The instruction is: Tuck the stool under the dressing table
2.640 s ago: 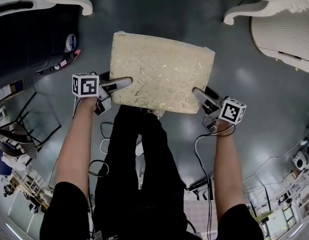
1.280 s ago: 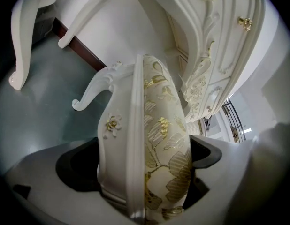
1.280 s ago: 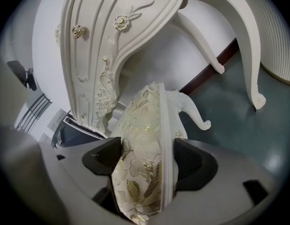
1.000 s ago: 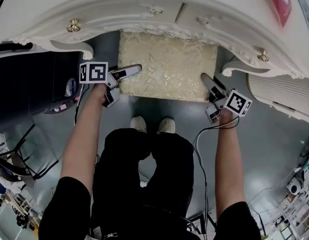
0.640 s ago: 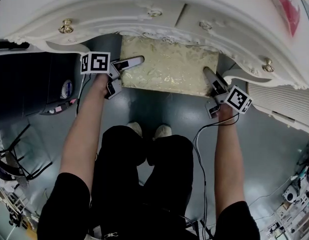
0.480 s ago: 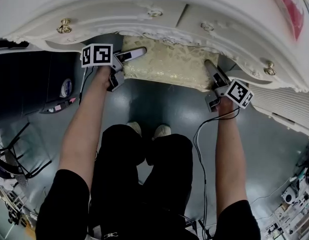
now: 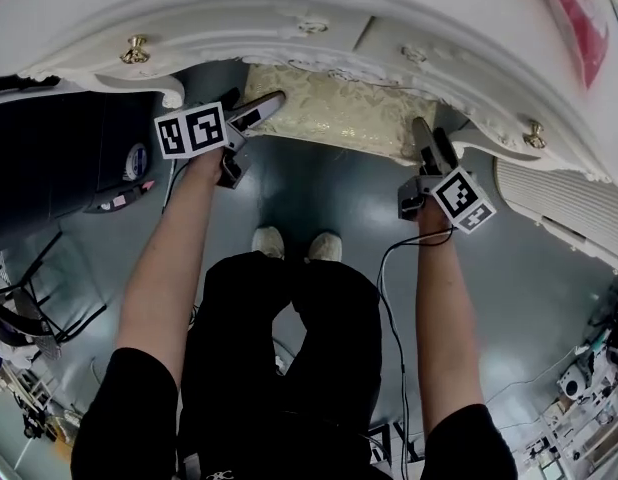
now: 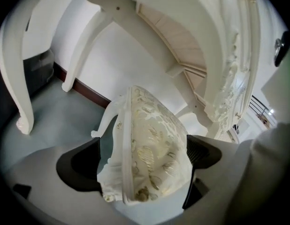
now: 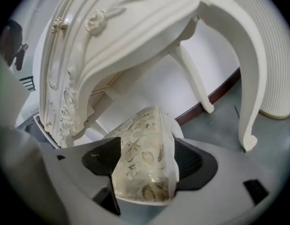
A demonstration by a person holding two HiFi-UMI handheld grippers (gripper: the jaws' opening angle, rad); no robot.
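The stool (image 7: 334, 108), with a gold-patterned cushion on a white frame, sits mostly under the white dressing table (image 7: 319, 18); only its near strip shows in the head view. My left gripper (image 7: 264, 106) is shut on the stool's left edge, and my right gripper (image 7: 427, 138) is shut on its right edge. In the left gripper view the cushion (image 8: 149, 144) fills the gap between the dark jaws of the left gripper (image 8: 141, 165), with the table's carved apron (image 8: 225, 55) overhead. The right gripper view shows the cushion (image 9: 142, 149) clamped in the right gripper (image 9: 145, 170).
A curved table leg (image 8: 18, 78) stands left of the stool and another leg (image 9: 250, 78) stands to its right. Black equipment (image 7: 69, 158) lies at the left and a white ribbed object (image 7: 569, 198) at the right. The person's shoes (image 7: 267, 240) are just behind the stool.
Both grippers have gone forward with the stool. It has slid further under the dressing table, so much less of the cushion shows now.
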